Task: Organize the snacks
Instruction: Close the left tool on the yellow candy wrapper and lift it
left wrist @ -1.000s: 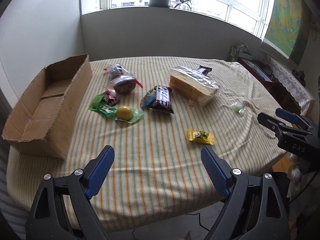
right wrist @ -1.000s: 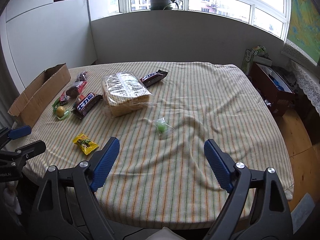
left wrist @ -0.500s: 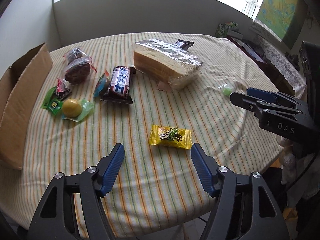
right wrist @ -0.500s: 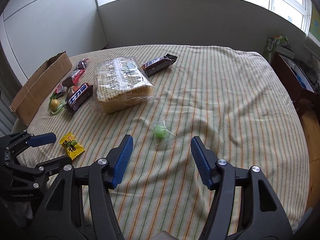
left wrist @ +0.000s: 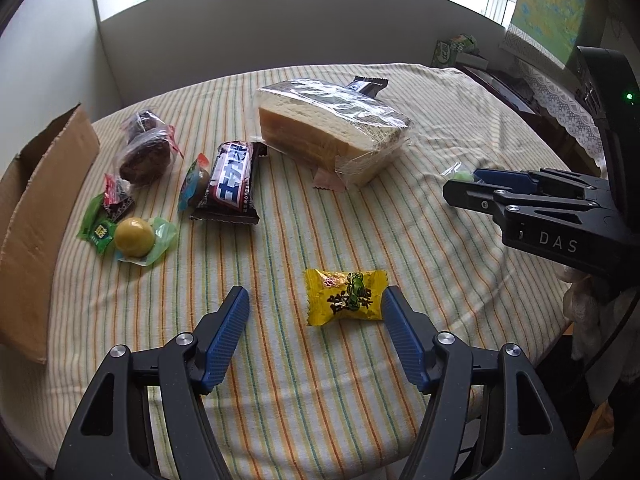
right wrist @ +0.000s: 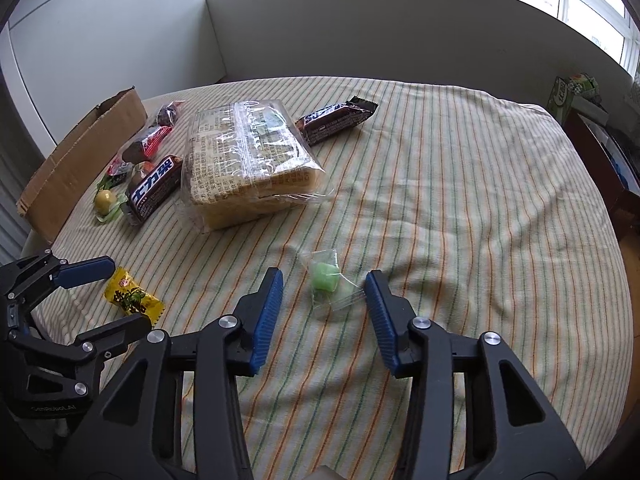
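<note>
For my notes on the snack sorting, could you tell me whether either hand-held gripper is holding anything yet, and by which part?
Nothing yet. The left hand-held gripper brackets the yellow candy; the right hand-held gripper, its jaws just closing, brackets the green candy, unpinched.

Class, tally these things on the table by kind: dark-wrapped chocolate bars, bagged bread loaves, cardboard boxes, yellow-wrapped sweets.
Dark-wrapped chocolate bars: 2
Bagged bread loaves: 1
Cardboard boxes: 1
Yellow-wrapped sweets: 1
Total: 5
</note>
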The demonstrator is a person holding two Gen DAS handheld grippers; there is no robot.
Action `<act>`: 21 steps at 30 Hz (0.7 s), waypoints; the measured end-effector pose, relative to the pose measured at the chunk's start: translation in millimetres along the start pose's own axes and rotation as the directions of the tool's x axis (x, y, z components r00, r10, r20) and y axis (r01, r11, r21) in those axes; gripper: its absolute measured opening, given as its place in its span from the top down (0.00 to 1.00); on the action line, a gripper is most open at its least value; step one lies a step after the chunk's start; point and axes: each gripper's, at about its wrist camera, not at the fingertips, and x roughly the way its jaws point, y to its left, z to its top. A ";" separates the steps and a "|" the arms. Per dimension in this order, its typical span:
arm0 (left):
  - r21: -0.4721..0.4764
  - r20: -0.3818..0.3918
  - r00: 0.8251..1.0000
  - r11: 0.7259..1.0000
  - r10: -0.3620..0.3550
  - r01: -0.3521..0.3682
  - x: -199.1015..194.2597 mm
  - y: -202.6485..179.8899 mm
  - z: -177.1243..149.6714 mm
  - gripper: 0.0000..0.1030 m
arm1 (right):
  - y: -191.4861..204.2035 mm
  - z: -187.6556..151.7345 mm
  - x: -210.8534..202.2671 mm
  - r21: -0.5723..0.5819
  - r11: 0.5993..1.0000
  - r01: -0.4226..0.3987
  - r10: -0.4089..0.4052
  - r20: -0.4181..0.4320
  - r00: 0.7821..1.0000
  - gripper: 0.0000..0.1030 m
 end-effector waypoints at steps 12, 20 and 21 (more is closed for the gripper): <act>0.031 0.024 1.000 0.999 0.010 -0.011 -1.8 -6.9 0.1 0.74 | 4.7 -0.5 0.8 -0.032 0.999 0.029 -0.029 -0.001 1.000 0.75; -0.026 0.025 0.999 0.999 -0.046 0.047 -3.9 4.8 1.4 0.89 | 5.6 -0.5 -2.3 -0.017 1.000 0.021 -0.020 0.012 1.000 0.76; -0.036 0.025 0.998 0.998 -0.055 0.056 -4.0 7.1 1.9 0.89 | 6.1 -0.6 -2.0 -0.019 1.000 0.022 -0.022 0.012 1.000 0.76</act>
